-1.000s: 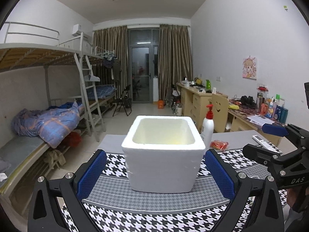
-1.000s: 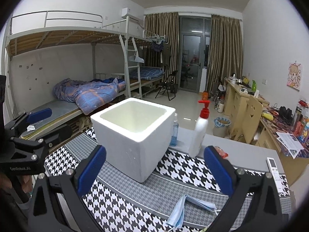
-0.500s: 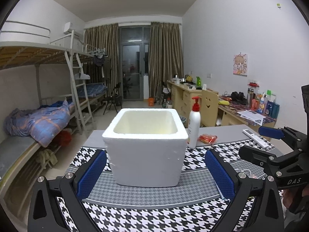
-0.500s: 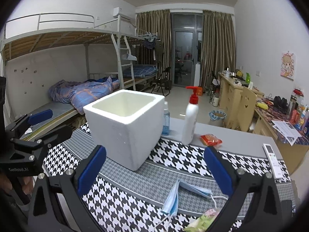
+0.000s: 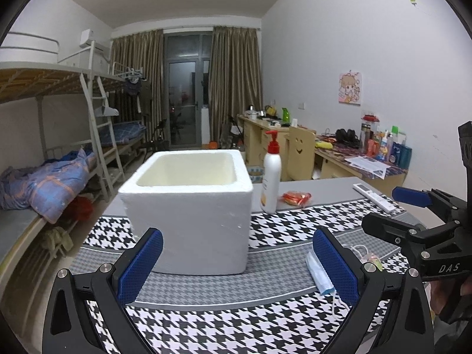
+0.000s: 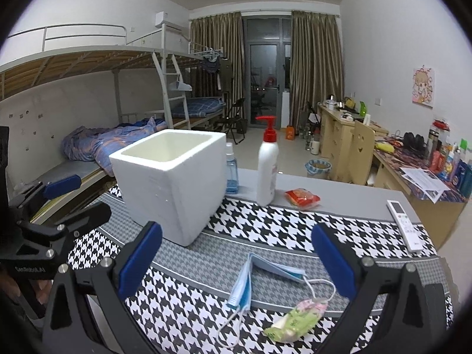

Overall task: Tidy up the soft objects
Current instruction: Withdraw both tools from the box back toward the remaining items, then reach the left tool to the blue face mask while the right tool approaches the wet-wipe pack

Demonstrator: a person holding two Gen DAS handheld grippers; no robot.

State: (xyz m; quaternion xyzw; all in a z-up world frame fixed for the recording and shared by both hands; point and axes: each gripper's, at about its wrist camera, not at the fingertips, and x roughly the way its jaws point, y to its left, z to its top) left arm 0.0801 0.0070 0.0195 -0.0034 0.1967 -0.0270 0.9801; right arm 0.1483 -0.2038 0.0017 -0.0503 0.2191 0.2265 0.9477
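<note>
A white foam box (image 5: pixel 188 209) stands open on the houndstooth cloth (image 5: pixel 236 330); it also shows in the right wrist view (image 6: pixel 171 183). Blue face masks (image 6: pixel 250 280) lie on the cloth in front of my right gripper (image 6: pixel 236 262), beside a green and pink soft packet (image 6: pixel 298 317). One mask (image 5: pixel 318 274) shows by the right finger of my left gripper (image 5: pixel 237 265). Both grippers are open and empty, held above the near side of the table. The box is empty as far as I can see.
A white pump bottle (image 6: pixel 267 171) and a blue spray bottle (image 6: pixel 231 168) stand behind the box. A red snack packet (image 6: pixel 302 197) and a white remote (image 6: pixel 405 225) lie at the right. Bunk beds stand left, desks right.
Both grippers have pulled back and tilted down. The box looks farther off, and the masks and the green packet have come into view.
</note>
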